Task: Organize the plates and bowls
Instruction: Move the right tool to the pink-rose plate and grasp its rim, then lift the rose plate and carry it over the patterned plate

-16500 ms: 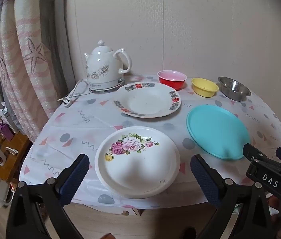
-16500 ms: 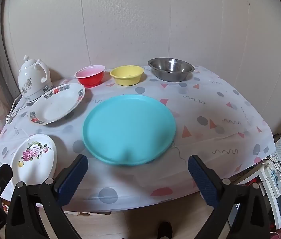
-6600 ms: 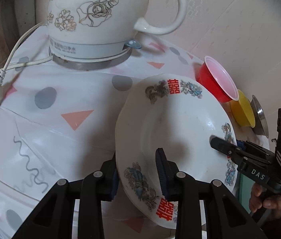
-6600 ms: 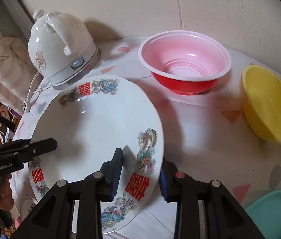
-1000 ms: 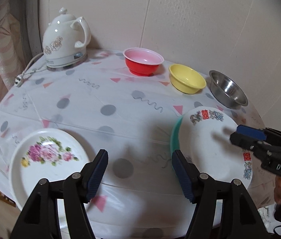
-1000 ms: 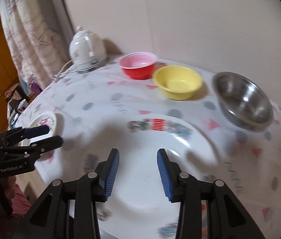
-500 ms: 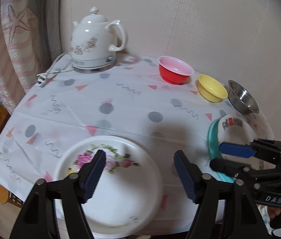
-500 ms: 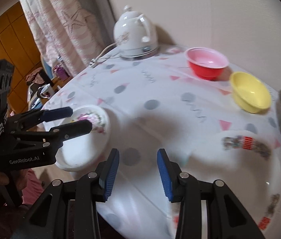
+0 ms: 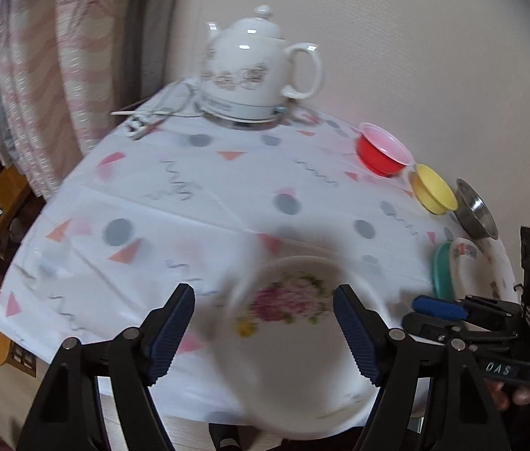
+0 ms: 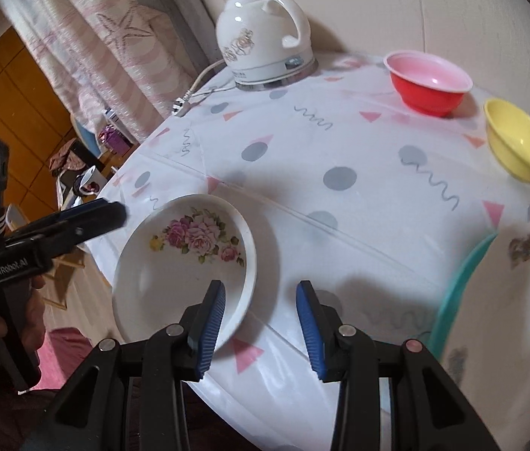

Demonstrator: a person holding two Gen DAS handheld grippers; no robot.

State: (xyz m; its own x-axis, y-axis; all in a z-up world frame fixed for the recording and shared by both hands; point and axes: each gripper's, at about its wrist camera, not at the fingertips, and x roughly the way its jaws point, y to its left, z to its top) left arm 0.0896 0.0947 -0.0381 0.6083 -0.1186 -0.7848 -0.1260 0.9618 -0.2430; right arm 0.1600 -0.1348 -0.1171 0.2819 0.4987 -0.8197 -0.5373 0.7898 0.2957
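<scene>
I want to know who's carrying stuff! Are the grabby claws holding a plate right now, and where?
Nothing is held. The left gripper and right gripper are both open, near the flower plate lying on the table.

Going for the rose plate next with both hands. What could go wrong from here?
1. The rose plate appears to overhang the table's near-left edge; a nudge from the open left hand-held gripper might tip it off.
2. The open right hand-held gripper straddles only the plate's rim, so a shallow pinch could slip.
3. The patterned plate already sits on the teal plate near the right edge; landing another hard could shift the stack.
</scene>
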